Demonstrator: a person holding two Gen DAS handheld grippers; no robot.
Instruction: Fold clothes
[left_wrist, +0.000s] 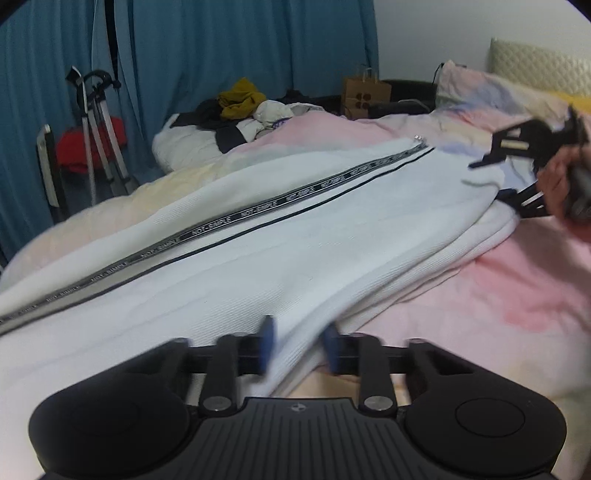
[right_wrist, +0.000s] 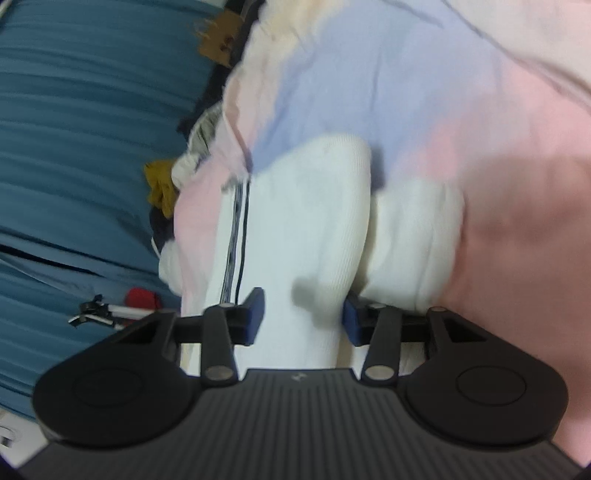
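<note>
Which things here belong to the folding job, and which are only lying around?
Job: white garment; left gripper, open; right gripper, open.

Lying about: clothes pile; paper bag; pillow; red cloth; curtain.

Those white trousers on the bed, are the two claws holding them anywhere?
No. The left gripper and right gripper are both open, fingers spread above the white trousers, gripping nothing.

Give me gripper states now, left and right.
Left gripper: open, jaws apart over the white striped garment, gripping nothing.
Right gripper: open, pads either side of the garment's end, not clamped.
</note>
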